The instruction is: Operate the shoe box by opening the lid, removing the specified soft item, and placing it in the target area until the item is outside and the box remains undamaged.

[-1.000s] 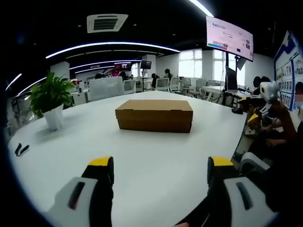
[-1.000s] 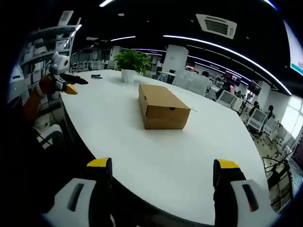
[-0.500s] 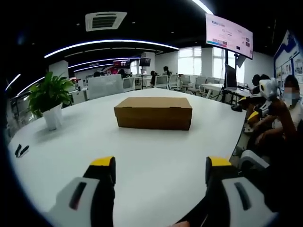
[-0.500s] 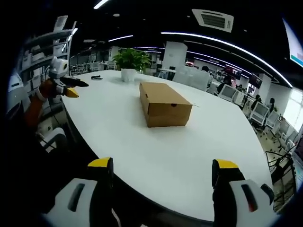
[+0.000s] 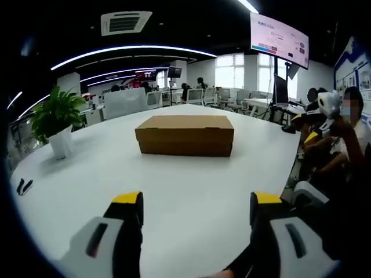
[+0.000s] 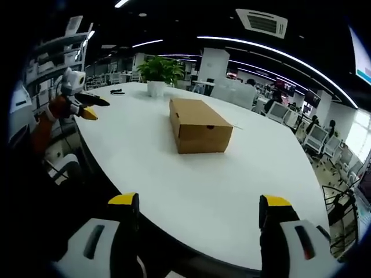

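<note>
A brown cardboard shoe box (image 5: 185, 134) rests with its lid down in the middle of a large white table (image 5: 87, 179). The left gripper view faces its long side; the right gripper view sees the shoe box (image 6: 199, 124) end-on, with a small round hole in that end. My left gripper (image 5: 196, 208) hangs open at the table's near edge, well short of the box, with nothing between its yellow-tipped fingers. My right gripper (image 6: 199, 208) is open too, near another edge of the table (image 6: 191, 191). The other hand's gripper (image 6: 78, 99) appears at the left of the right gripper view.
A potted green plant (image 5: 55, 121) in a white pot stands on the table left of the box; the same plant (image 6: 157, 72) is behind it in the right gripper view. A small black object (image 5: 23, 185) lies at the far left edge. Office chairs, desks and a hanging screen (image 5: 279, 40) surround the table.
Both views have drifted only slightly; the box sits a touch nearer and larger in the left gripper view. Box, plant and jaws are unchanged.
</note>
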